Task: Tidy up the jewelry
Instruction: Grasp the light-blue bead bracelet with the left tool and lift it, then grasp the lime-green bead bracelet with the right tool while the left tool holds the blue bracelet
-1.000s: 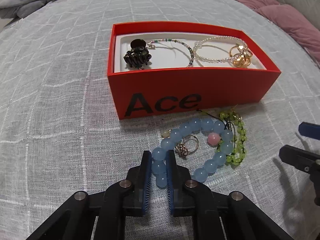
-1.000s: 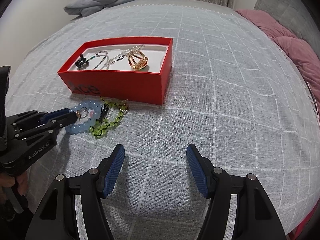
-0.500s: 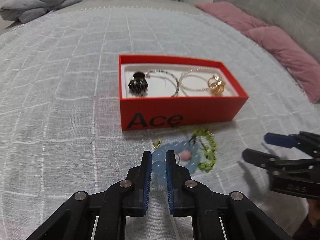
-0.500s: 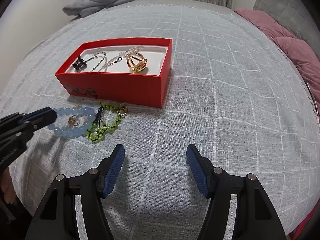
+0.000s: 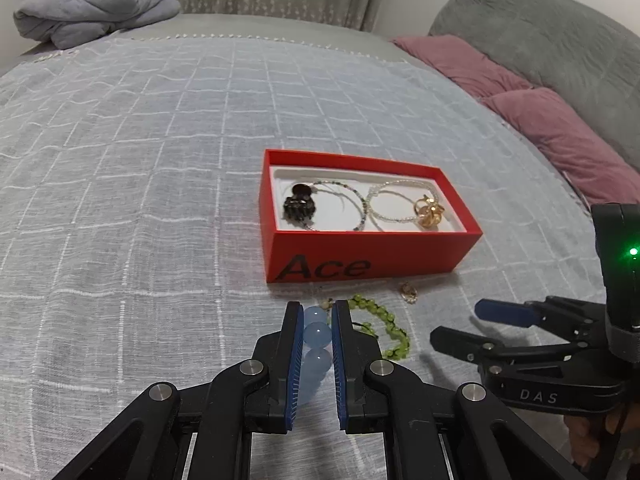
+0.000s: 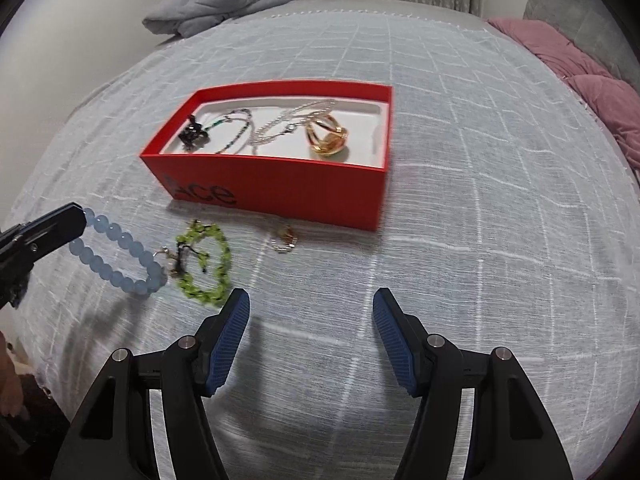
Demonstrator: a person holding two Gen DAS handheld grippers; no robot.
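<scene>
As pictured, blue bracelet (image 5: 317,334) between left claw (image 5: 314,312) pads.

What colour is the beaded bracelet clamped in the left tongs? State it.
Pale translucent blue bracelet, clamped in the left tongs; the right wrist view shows it best.

Open bedspread (image 6: 480,220) right of the red box (image 6: 280,184) and across the lower middle of the right wrist frame. Blocked just below the box by the green bracelet (image 6: 208,264) and a small ring (image 6: 285,238). Pink pillows (image 5: 560,136) crowding the right edge of the left wrist frame; folded grey blanket (image 5: 96,4) upper left.
</scene>
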